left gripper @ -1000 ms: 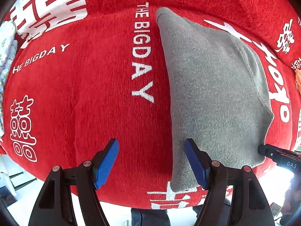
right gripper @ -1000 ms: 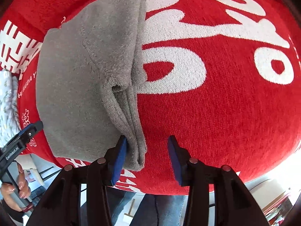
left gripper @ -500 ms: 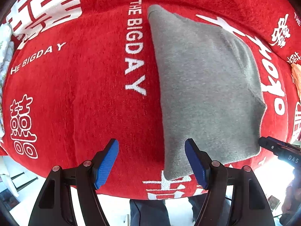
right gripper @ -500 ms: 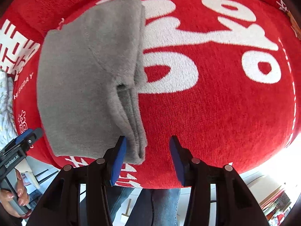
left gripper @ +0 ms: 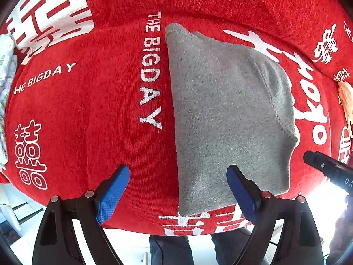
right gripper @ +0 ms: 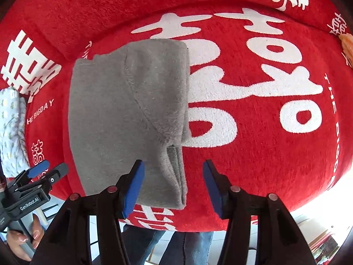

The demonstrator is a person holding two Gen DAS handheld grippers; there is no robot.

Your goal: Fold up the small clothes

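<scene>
Grey garment [left gripper: 222, 119] lies folded into a narrow stack on the red printed cloth [left gripper: 92, 119], near its front edge. Left gripper [left gripper: 177, 190] and right gripper [right gripper: 173, 187] both hover over that near end with fingers spread wide, holding nothing. To fold again well, I'd pinch both near corners through all layers, then carry them evenly toward the far edge

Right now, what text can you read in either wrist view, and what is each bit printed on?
"THE BIGDAY": red cloth, beside the grey garment.
"HE BIGDAY": same cloth, first letter cut off.
"GenRobot.AI": left gripper body.
"THE BIG": cloth's right edge, rest unreadable.
"D": right gripper, rest cut off.
Large white Chinese characters: cloth.
</scene>
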